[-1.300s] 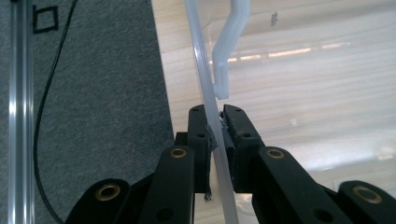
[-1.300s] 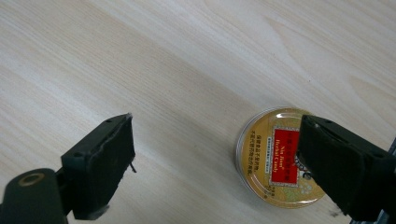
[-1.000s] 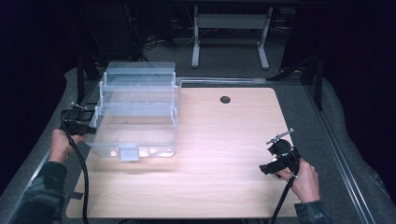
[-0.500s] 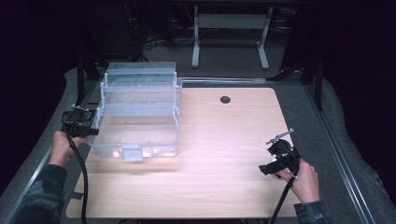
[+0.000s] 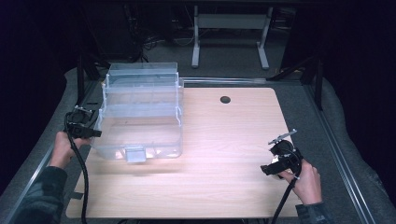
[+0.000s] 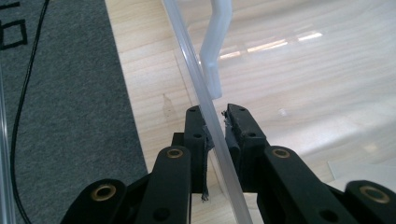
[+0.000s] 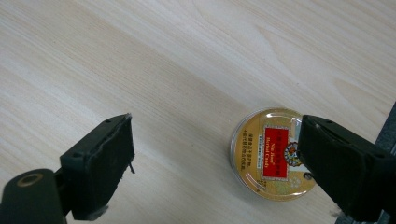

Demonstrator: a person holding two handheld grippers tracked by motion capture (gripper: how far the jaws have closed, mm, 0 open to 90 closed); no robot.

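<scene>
Left gripper: clamped on clear tiered plastic box wall. Right gripper: jaws wide apart, over round gold tin on pale wooden table.

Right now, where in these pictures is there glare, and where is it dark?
High view: light pools on the table, glare on the clear box, surroundings almost black. Left gripper view: bright streaks on the box wall. Right gripper view: even light, slight sheen on the round tin.
</scene>
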